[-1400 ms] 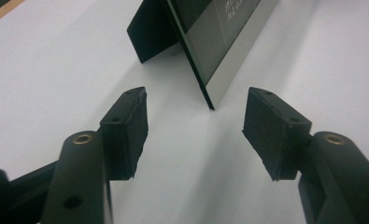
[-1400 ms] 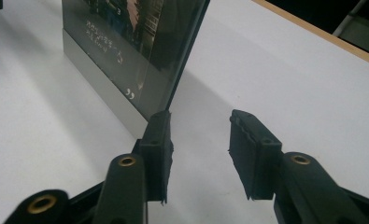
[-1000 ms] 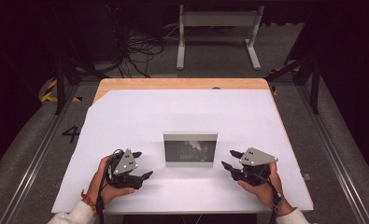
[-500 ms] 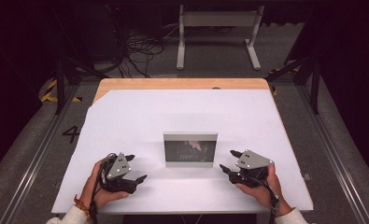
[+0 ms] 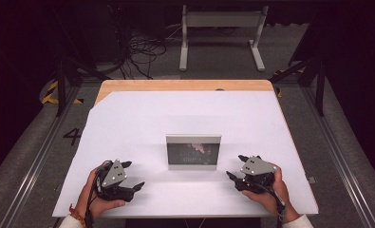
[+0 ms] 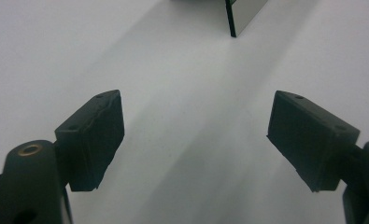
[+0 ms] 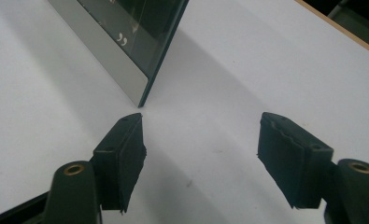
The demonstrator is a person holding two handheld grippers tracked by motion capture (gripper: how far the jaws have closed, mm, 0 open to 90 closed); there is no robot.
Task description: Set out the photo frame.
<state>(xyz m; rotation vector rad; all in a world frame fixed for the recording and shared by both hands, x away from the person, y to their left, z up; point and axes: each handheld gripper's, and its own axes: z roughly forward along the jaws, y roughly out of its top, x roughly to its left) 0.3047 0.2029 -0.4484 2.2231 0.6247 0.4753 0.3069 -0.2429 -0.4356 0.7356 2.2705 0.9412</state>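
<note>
- A small upright rectangular picture frame with a silver-grey border and dark glass front (image 5: 193, 152) stands just below the centre of the high view, on the white sheet covering the wooden table (image 5: 185, 114).
- The left gripper (image 5: 130, 178) sits at the lower left of the high view, held in a hand (image 5: 92, 199), well apart from the frame's left edge.
- In the left gripper view its two black pads (image 6: 95, 140) stand wide apart with bare white sheet between them; the jaws have just been opening further and grasp nothing. The frame's edge (image 6: 240, 14) shows at the top of that view.
- The right gripper (image 5: 237, 167) lies at the lower right of the high view, in the other hand (image 5: 270, 194), near the frame's lower right corner.
- In the right gripper view its jaws are spread and have just been opening, with nothing between them; the frame's corner (image 7: 140, 88) stands just above the left pad (image 7: 121, 158), seemingly not touching it.
- A wooden strip of table shows along the sheet's far edge, in the upper middle of the high view.
</note>
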